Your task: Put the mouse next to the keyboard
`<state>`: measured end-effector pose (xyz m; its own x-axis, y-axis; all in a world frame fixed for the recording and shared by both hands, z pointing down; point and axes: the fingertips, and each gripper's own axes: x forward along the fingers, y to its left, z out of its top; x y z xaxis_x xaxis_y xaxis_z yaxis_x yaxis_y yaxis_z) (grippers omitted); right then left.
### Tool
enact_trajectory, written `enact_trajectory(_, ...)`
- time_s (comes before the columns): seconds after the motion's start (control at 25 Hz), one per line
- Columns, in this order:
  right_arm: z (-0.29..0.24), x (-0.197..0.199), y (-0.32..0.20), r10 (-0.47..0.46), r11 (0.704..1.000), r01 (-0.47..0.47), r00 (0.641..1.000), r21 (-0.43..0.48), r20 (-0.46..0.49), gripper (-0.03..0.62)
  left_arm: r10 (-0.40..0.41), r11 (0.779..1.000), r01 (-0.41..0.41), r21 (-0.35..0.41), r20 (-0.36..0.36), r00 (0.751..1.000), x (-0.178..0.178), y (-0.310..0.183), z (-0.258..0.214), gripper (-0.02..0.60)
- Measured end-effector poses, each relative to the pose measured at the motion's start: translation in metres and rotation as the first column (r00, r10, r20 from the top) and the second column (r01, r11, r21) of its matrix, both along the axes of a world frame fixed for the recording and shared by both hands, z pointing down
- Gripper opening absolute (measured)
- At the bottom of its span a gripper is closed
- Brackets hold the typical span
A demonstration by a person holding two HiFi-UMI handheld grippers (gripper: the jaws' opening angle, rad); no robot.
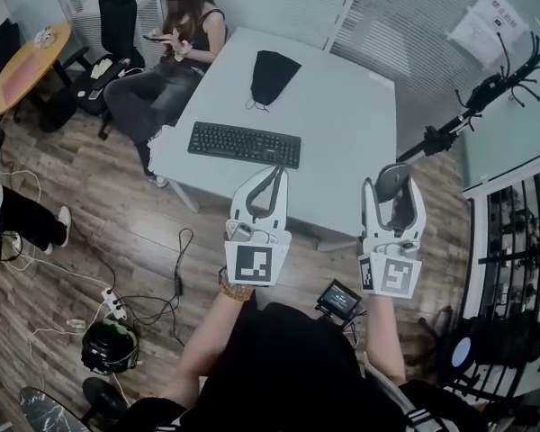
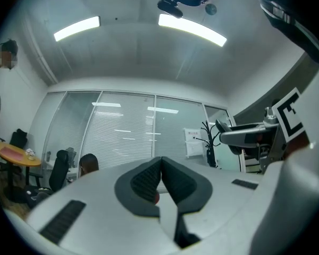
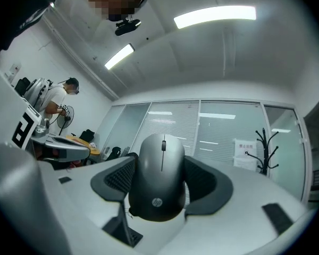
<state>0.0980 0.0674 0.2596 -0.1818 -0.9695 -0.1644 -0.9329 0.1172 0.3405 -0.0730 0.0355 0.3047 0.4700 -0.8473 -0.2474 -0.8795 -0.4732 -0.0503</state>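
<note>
Mouse point(image 3: 160, 177) sits clamped between the right gripper point(image 3: 162, 187) jaws, raised; the left gripper point(image 2: 160, 184) jaws are pressed together, empty.

Legible markings: one brand logo only.
The grey mouse point(image 3: 160, 177) bears a white "hp" roundel on its lower body, at the centre of the right gripper view. The wall notice point(image 3: 245, 154), right of centre in that view, carries print too small to read.
</note>
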Motion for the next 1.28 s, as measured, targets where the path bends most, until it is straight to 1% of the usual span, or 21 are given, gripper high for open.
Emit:
enact_trajectory(0.12,0.001,0.006,-0.017,0.023,1.0,-0.023,0.999,0.01,0.023,0.29,0.011,1.0,-0.011,-0.01,-0.019,1.0,-0.001,-0.02,0.004,0.012)
enact_trajectory(0.24,0.003,0.016,-0.028,0.056,0.998,-0.056,0.997,0.009,0.061,0.29,0.029,0.999,-0.029,-0.023,0.003,1.0,0.0,-0.035,0.012,0.012)
enact_trajectory(0.32,0.005,0.025,-0.034,0.073,0.997,-0.073,0.995,0.005,0.071,0.29,0.039,0.998,-0.039,-0.04,0.007,0.999,0.005,-0.041,0.016,0.012)
enact_trajectory(0.52,0.014,0.04,-0.06,0.091,0.996,-0.09,0.991,-0.006,0.103,0.29,0.049,0.997,-0.047,-0.06,0.032,0.998,0.016,-0.067,0.019,0.012)
enact_trajectory(0.68,0.018,0.035,-0.086,0.072,0.997,-0.072,0.99,-0.008,0.121,0.29,0.044,0.997,-0.042,-0.061,0.035,0.998,0.02,-0.091,0.021,0.012)
enact_trajectory(0.88,0.024,0.033,-0.119,0.052,0.999,-0.05,0.987,-0.017,0.151,0.29,0.04,0.995,-0.035,-0.091,0.053,0.998,0.032,-0.12,0.025,0.012)
enact_trajectory(1.12,0.04,0.02,-0.165,0.036,0.998,-0.025,0.98,-0.057,0.197,0.29,0.023,0.994,-0.017,-0.112,0.058,0.998,0.035,-0.154,0.029,0.012)
enact_trajectory(1.28,0.05,0.005,-0.192,0.01,0.996,0.008,0.977,-0.087,0.213,0.29,0.0,0.994,0.004,-0.108,0.04,0.999,0.035,-0.177,0.027,0.012)
